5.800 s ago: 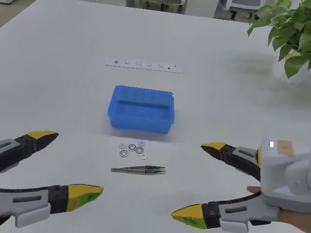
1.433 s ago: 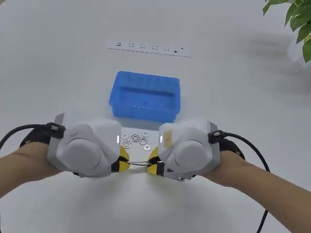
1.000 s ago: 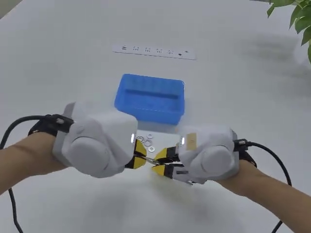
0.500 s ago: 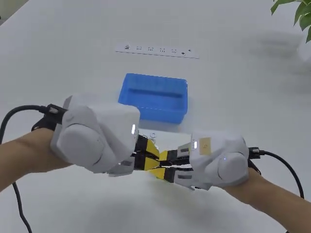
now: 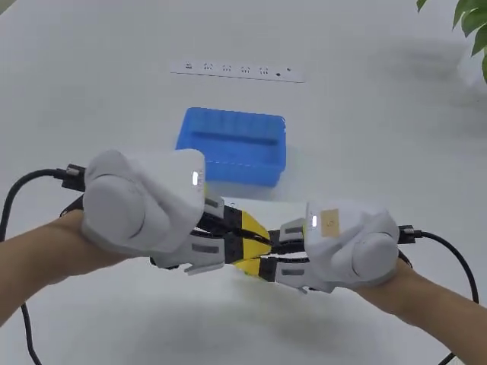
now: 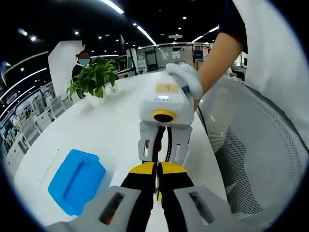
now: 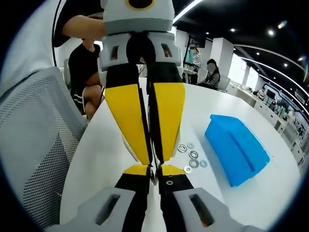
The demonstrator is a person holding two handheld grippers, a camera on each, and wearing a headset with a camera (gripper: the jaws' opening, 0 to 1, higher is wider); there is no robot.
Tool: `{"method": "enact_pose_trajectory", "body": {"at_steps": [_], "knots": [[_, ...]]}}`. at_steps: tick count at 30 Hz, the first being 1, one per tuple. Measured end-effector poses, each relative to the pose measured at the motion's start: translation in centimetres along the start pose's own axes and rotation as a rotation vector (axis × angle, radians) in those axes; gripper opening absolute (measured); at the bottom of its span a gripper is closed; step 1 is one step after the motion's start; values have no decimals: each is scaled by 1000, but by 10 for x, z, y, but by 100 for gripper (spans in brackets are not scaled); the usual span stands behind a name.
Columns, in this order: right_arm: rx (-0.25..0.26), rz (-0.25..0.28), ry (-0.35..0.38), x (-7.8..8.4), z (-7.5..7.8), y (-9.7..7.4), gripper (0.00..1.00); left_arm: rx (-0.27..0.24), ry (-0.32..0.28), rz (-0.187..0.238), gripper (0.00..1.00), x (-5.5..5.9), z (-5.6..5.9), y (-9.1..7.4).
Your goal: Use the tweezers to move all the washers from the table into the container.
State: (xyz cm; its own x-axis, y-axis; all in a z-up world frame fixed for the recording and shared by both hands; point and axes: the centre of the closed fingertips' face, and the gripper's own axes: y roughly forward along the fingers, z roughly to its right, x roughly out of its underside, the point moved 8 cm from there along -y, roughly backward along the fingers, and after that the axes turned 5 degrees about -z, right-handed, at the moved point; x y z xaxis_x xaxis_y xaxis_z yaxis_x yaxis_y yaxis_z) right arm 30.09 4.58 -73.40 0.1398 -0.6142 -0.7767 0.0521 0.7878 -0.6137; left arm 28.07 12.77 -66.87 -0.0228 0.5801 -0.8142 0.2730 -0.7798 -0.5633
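Both grippers meet tip to tip above the white table (image 5: 380, 114), just in front of the blue container (image 5: 232, 144). My left gripper (image 5: 255, 247) comes in from the left and my right gripper (image 5: 272, 252) from the right. Each is shut on the thin metal tweezers (image 7: 152, 170), which show as a sliver between the jaws. In the left gripper view my left gripper (image 6: 157, 170) faces the right one, with the container (image 6: 75, 179) at lower left. Beyond my right gripper (image 7: 154, 170), several washers (image 7: 192, 157) lie on the table beside the container (image 7: 236, 147).
A white power strip (image 5: 236, 71) lies behind the container. A potted plant (image 5: 475, 30) stands at the far right corner. A grey mesh chair (image 6: 251, 145) is behind the person. Other people sit at a far table (image 7: 203, 67).
The grippers closed in on the tweezers from both sides, gripped them and lifted them off the table. Over the last second the pair rose and moved a little nearer.
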Motion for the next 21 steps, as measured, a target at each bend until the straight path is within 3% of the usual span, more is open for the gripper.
{"method": "enact_pose_trajectory", "body": {"at_steps": [4, 7, 14, 21], "knots": [[-5, 15, -4, 0, -1, 1, 7, 3, -93, 18, 6, 1, -1, -2], [-6, 30, 5, 0, -1, 2, 7, 10, -64, 14, 6, 0, 0, -2], [-13, 41, 7, 0, -2, 2, 7, 25, -89, 32, 7, -3, 3, -6], [-14, 49, 18, 0, -2, 2, 7, 27, -55, -5, 7, 3, 1, -9]]}}
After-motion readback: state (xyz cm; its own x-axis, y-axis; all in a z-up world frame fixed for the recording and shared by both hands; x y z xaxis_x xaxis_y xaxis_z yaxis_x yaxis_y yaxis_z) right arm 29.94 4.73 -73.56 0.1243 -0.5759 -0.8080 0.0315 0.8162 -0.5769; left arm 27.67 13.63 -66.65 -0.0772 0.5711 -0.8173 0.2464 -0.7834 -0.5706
